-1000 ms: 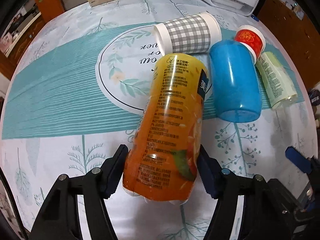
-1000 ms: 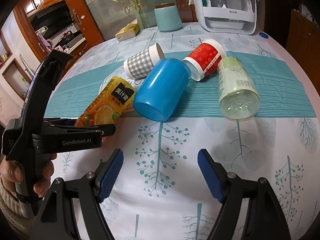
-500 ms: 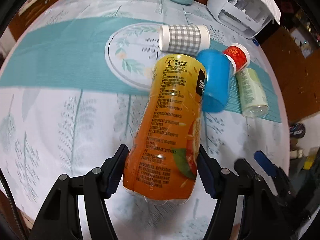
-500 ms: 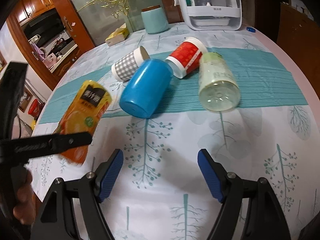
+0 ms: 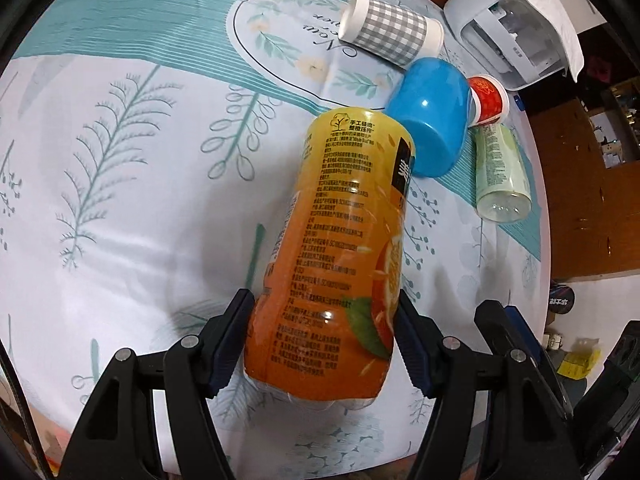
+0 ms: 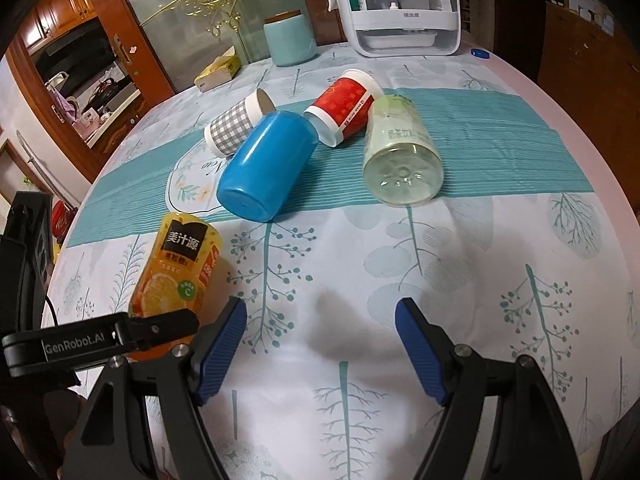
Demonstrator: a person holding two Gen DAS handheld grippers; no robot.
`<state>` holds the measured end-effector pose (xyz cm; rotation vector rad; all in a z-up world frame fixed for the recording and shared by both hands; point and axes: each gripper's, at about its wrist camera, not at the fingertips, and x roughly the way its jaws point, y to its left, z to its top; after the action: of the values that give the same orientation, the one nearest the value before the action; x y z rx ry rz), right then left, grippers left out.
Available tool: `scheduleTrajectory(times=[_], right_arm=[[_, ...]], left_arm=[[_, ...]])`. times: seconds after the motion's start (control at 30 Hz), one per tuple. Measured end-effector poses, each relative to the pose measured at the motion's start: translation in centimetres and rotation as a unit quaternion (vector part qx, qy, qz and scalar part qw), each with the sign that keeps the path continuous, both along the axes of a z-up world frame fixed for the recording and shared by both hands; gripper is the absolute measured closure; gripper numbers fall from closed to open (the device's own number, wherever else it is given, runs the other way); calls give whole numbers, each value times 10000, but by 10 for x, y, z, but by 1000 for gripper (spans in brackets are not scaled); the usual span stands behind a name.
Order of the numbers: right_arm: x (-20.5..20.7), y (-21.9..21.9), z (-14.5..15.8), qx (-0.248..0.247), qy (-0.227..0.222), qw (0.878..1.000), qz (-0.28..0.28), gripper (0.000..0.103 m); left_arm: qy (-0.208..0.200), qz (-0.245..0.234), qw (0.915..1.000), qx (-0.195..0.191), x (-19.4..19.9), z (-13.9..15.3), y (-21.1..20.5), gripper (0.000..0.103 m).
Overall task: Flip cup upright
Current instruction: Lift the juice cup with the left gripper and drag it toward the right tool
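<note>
My left gripper (image 5: 324, 336) is shut on an orange juice bottle cup (image 5: 340, 248) near its base and holds it tilted above the tablecloth; it also shows in the right wrist view (image 6: 176, 272). A blue cup (image 6: 264, 164), a grey checked cup (image 6: 236, 124), a red cup (image 6: 344, 108) and a pale green bottle cup (image 6: 400, 160) lie on their sides in a cluster. My right gripper (image 6: 320, 348) is open and empty over the cloth, nearer than the cluster.
A white appliance (image 6: 400, 8), a teal canister (image 6: 290, 38) and a yellow box (image 6: 218, 72) stand at the table's far edge. The round table's edge (image 6: 592, 128) curves away at the right. A wooden cabinet stands left.
My left gripper has lifted the orange bottle cup off the table, pulled it back from the cluster and tipped it more upright. The right gripper has stayed open and nearly still.
</note>
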<state>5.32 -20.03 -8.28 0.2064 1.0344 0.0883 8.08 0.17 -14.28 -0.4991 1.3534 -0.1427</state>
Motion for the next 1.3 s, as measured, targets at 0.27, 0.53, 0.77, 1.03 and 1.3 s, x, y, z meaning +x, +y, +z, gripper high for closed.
scheduleTrajectory(times=[0.27, 0.53, 0.77, 1.03, 1.3], right_arm=[[-2, -4, -1, 61, 5, 10000, -65, 26], [-3, -3, 0, 80, -20, 10000, -51, 26], [-5, -2, 3, 123, -17, 9999, -36, 26], [-10, 1, 9, 178, -50, 9998, -2, 26], [-14, 7, 13, 292, -47, 9995, 116, 26]], left_arm=[[45, 2, 9999, -102, -1, 1, 2, 24], [-46, -163, 9998, -68, -1, 11, -1, 24], [-201, -262, 9995, 13, -5, 24, 1, 24], [-551, -347, 9974, 299, -15, 43, 8, 24], [-1085, -512, 9895, 811, -29, 60, 11, 24]])
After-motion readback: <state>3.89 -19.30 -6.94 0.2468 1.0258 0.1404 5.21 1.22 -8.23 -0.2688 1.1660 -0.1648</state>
